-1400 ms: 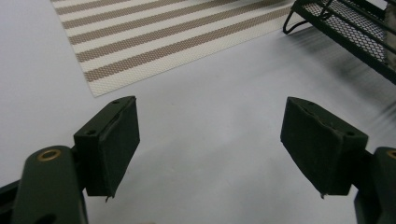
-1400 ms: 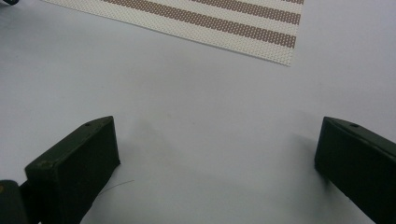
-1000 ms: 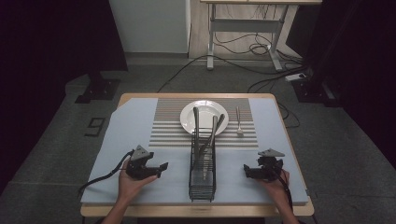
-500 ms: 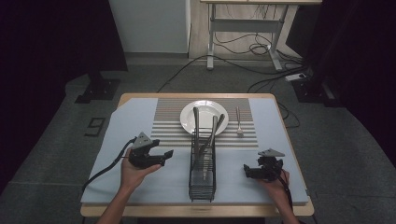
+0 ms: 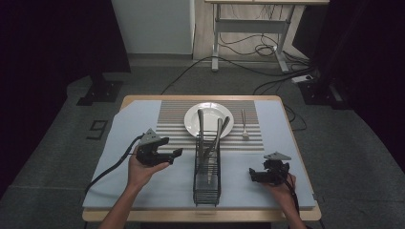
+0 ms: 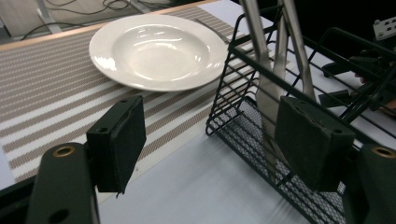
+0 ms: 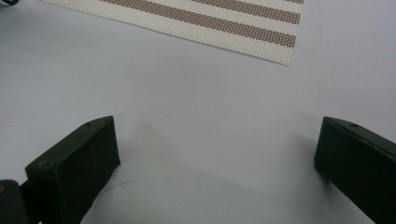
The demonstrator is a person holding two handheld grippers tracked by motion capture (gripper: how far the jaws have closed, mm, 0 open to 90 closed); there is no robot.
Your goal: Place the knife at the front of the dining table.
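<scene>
My left gripper (image 5: 173,153), jaws apart and empty, hangs just left of the wire rack (image 5: 207,183), whose upright tongs (image 5: 210,138) are nearer it than my right.

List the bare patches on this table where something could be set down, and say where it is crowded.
Free: the pale blue mat left of the striped placemat, and its strip right of the silver fork. Crowded: the middle, where the white ceramic plate meets the black wire rack holding steel utensils.
</scene>
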